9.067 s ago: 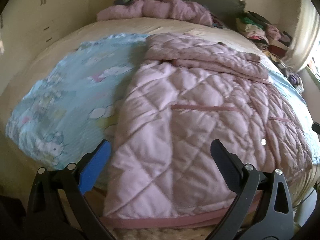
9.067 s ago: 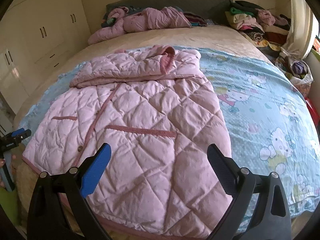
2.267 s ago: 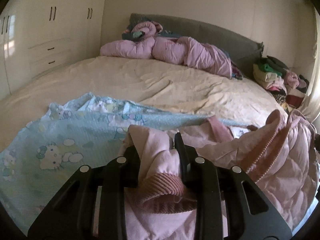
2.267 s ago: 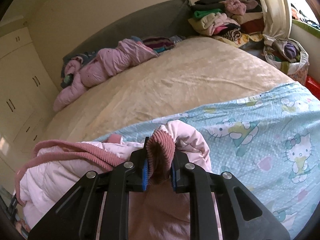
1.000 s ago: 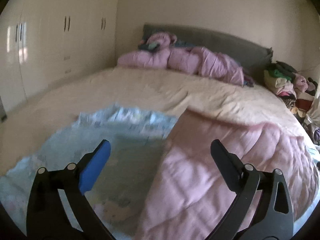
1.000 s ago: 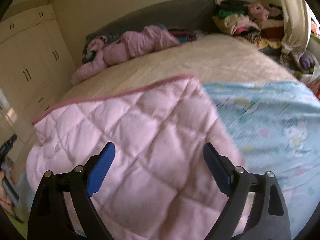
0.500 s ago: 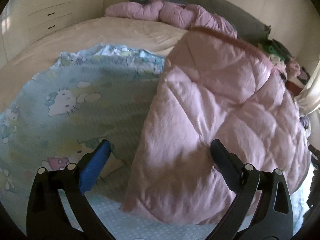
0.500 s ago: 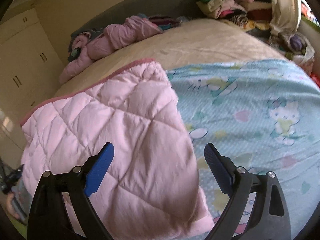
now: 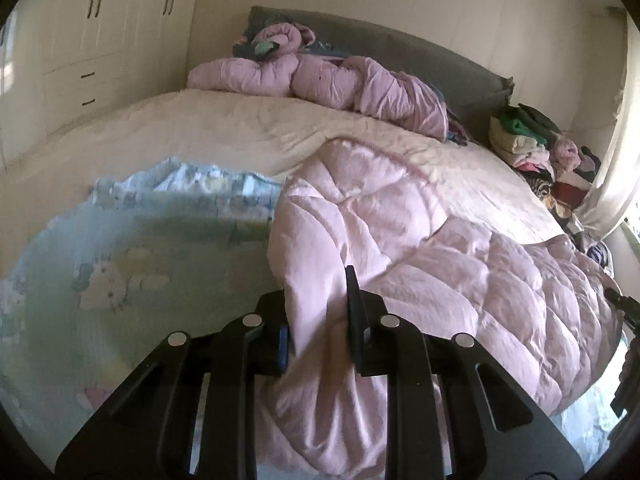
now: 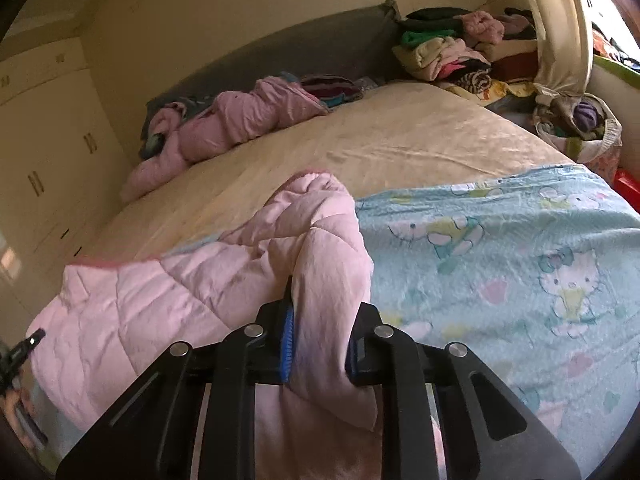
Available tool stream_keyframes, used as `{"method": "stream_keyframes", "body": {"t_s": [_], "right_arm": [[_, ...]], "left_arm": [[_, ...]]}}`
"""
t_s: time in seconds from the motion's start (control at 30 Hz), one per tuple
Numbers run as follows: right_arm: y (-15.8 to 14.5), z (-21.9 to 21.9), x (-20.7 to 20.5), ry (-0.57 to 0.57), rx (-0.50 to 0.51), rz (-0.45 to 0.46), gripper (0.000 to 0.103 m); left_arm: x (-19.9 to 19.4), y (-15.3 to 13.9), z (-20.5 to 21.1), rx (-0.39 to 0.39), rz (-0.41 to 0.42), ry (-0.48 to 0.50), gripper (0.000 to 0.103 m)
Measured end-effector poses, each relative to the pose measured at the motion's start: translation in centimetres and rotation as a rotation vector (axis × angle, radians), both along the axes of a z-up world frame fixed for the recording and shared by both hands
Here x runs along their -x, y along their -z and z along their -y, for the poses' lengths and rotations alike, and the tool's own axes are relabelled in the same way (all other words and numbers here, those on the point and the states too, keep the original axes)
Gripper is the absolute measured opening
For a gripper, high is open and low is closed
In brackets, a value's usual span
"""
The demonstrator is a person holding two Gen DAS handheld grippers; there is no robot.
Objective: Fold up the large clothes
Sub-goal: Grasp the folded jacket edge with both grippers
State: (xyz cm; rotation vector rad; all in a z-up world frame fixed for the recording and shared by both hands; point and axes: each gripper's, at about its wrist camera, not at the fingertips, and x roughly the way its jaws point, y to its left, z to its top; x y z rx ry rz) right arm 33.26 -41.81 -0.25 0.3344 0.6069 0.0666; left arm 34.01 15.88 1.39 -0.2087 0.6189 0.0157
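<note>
Nearest, the left gripper (image 9: 320, 316) is clamped on a bunched near corner of the pink quilted coat (image 9: 400, 248); the right gripper (image 10: 322, 328) is closing on the other corner. The coat lies doubled over on the blue cartoon sheet (image 10: 500, 264), puffy and creased; further folds probably remain

Dim, blurred, right-side window glare

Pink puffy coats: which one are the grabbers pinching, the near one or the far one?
The near quilted coat, on the blue cartoon blanket; both the left gripper and right gripper pinch it. The crumpled coat lies untouched by the headboard.
</note>
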Motion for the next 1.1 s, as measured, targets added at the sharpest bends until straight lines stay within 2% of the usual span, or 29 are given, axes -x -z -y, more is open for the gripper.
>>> {"method": "stream_keyframes", "body": {"t_s": [0.17,0.23,0.5,0.77,1.1], "right_arm": [[1.8,0.0,-3.4,0.046,0.007,-0.091,0.018],[2.6,-0.1,-3.8,0.051,0.012,-0.112,0.018],[5.4,0.3,-4.5,0.057,-0.019,-0.144,0.02],[6.9,0.0,-5.0,0.059,-0.023,-0.167,0.026],[7.1,-0.7,-4.9,0.077,0.02,-0.18,0.032]], "left_arm": [[-2.0,0.9,0.6,-0.038,0.006,0.003,0.014],[-2.4,1.5,0.5,-0.026,-0.008,0.004,0.014],[-3.8,3.2,0.7,-0.053,-0.047,0.014,0.017],[-4.7,4.6,0.6,-0.057,-0.078,0.011,0.018],[-5.0,5.8,0.8,-0.071,-0.103,0.01,0.021]]}}
